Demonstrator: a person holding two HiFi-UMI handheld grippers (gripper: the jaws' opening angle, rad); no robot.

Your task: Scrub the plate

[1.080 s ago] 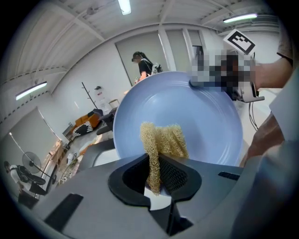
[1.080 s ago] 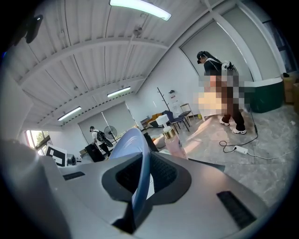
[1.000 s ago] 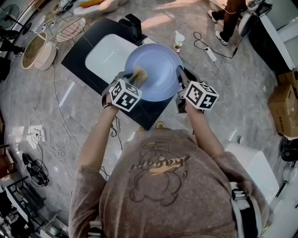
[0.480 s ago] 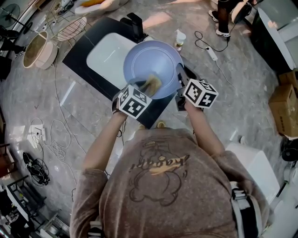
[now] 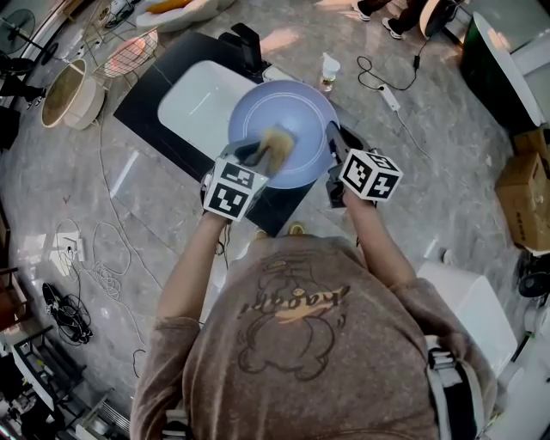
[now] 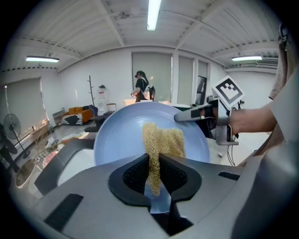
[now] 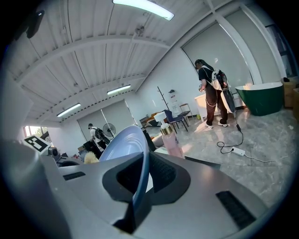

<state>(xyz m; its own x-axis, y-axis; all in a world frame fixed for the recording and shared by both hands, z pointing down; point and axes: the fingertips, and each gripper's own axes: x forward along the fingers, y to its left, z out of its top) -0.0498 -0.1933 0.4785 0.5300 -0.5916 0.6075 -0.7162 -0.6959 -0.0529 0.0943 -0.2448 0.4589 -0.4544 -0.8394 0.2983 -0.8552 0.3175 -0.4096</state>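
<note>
The left gripper [image 5: 256,157] has dragged its scrub pad [image 5: 277,144] across the plate [image 5: 296,112]. A second ago the pad lay at the plate's left edge, then it slid towards the near edge, and now it sits a little farther in, near the middle. The gripper's cube has ended lower than where it began. The right gripper [image 5: 333,143] has its jaws closing on the plate's right rim. The background person's shoes [image 5: 391,26] have moved up to the head view's top edge.

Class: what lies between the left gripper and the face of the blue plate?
A yellow mesh scouring pad, pinched by the left gripper and lying against the plate. The left gripper view shows it.
</note>
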